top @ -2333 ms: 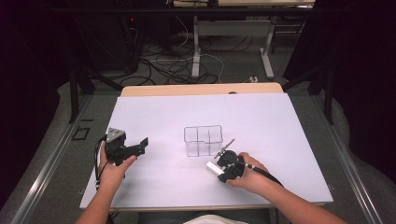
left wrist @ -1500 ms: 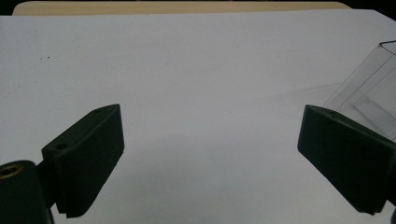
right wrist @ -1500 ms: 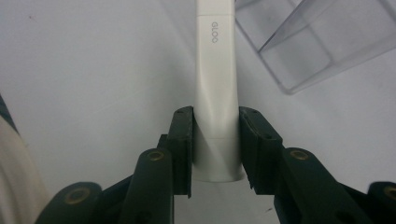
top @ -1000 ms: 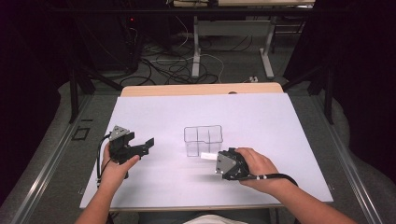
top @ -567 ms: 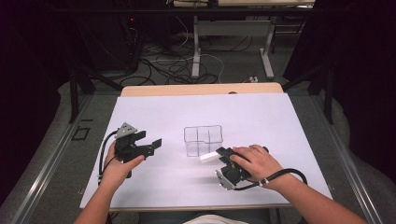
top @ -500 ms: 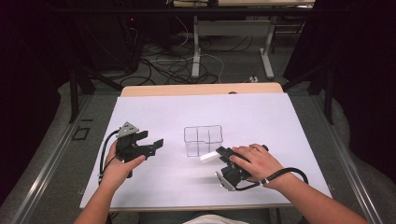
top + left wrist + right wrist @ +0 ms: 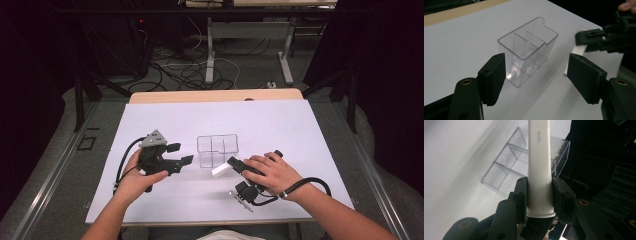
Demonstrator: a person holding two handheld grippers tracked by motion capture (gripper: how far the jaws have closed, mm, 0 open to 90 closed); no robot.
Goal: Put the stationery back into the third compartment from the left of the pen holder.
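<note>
Beside the clear plastic divided box (image 7: 217,150), my right gripper (image 7: 235,163) clamps a white tube (image 7: 539,167); my left gripper (image 7: 180,154), empty, has been narrowing.

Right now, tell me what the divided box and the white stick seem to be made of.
Divided box: clear, glossy hard plastic, it seems; the table shows through its walls, and the edges glint.
White stick: probably matte plastic; smooth, opaque, with faint printed lettering, held in the right tongs.

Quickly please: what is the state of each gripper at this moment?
Left gripper: open, holding nothing; its jaws have just been closing, pointed at the clear container.
Right gripper: shut on the white tube.
</note>
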